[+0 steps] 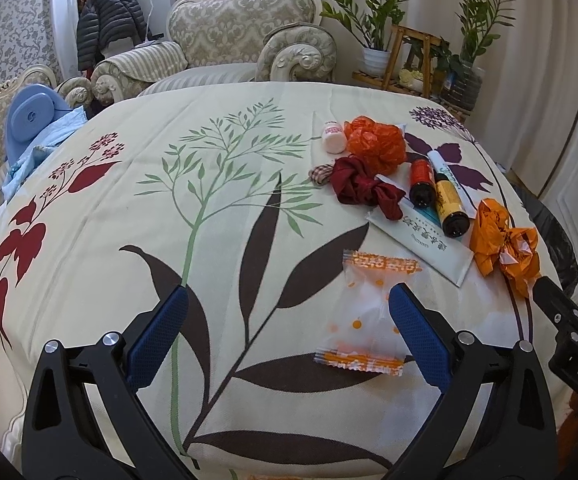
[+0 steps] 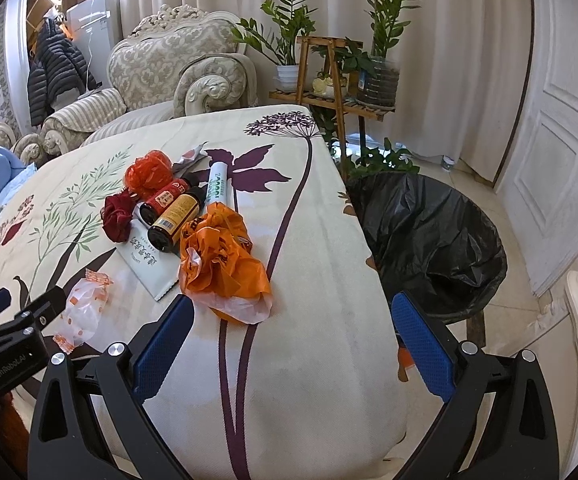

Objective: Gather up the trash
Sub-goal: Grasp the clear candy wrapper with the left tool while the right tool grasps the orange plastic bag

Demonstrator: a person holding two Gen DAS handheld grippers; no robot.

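Your left gripper (image 1: 289,326) hangs spread and empty over the clear orange-dotted plastic wrapper (image 1: 365,320) on the leaf-printed cream tablecloth (image 1: 209,200). Your right gripper (image 2: 293,334) — likewise spread, empty — sits near the crumpled orange plastic bag (image 2: 221,264); the black-lined bin (image 2: 429,240) stands beside the table's edge.

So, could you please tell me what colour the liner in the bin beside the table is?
The bin liner is black, seen best in the right wrist view.
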